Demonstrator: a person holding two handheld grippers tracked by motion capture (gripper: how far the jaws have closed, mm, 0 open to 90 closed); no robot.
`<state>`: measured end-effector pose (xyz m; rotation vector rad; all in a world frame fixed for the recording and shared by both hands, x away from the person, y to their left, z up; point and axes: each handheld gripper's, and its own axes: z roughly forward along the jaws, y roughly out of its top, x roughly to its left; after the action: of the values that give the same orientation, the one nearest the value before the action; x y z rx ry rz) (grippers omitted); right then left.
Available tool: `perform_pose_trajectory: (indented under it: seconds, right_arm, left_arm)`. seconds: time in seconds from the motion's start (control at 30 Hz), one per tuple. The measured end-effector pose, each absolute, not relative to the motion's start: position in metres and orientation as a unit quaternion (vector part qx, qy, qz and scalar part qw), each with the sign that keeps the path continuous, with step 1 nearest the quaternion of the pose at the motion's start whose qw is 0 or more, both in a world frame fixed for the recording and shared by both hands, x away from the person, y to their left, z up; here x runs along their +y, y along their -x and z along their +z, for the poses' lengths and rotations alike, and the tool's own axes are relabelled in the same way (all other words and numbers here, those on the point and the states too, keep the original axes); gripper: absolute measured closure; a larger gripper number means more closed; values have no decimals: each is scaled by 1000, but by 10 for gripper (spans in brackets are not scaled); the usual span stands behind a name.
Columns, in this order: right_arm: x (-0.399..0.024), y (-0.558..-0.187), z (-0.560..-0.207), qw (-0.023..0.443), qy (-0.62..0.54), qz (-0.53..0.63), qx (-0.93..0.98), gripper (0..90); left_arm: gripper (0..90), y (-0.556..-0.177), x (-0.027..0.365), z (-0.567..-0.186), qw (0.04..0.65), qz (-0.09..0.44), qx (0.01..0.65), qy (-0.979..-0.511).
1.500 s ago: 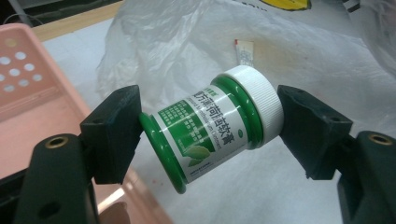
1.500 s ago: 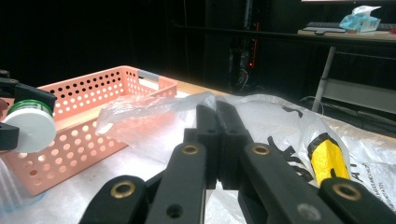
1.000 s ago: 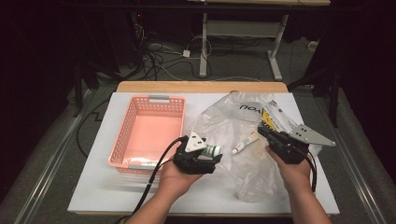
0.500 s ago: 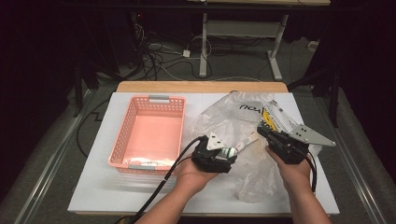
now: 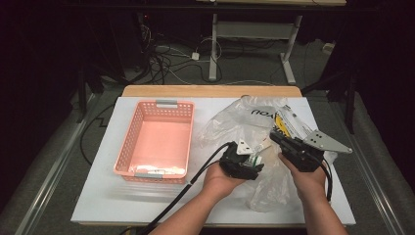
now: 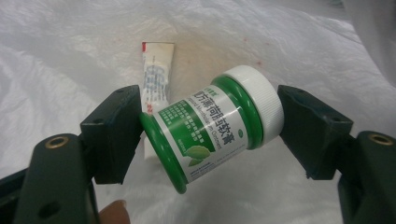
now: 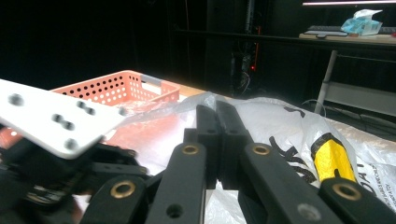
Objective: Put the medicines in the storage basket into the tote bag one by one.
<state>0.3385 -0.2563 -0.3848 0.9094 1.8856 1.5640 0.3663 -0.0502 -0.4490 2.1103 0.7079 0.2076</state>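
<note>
left gripper (image 5: 251, 160) moved right from beside basket, now over plastic bag (image 5: 244, 122), fingers (image 6: 112, 133) clamped on green jar (image 6: 212, 126) end to end. jar: white cap, green-white label with chinese print, "ointment" partly legible. sachet (image 6: 155, 77) lies on bag behind jar. bag bears dark lettering, unreadable. right gripper (image 5: 278, 138) unmoved, fingers (image 7: 219, 135) clenched on bag film. pink basket (image 5: 128, 147) on white desk (image 5: 98, 196) holds small packet at near wall. dark room, cables on floor.
</note>
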Motion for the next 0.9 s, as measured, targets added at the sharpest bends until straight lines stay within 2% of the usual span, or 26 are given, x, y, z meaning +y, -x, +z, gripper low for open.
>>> perform_pose_trajectory:
  seconds: [0.37,0.73,0.77,0.9]
  right_arm:
    - [-260,-339,-385,263,-340,581,692,900]
    - [-262,-340,-386,262,-341,580,692,900]
    - [-262,-340,-386,262,-341,579,693,900]
    - [-262,-340,-386,260,-345,579,692,900]
  left_arm:
    - [245,-390,-82,-464,444,69,280,-848]
    - [244,-403,-102,-467,419,75,254,-868]
    - [244,-402,-107,-469,440,67,275,-852]
    - [253,-403,-104,-465,442,76,261,-855]
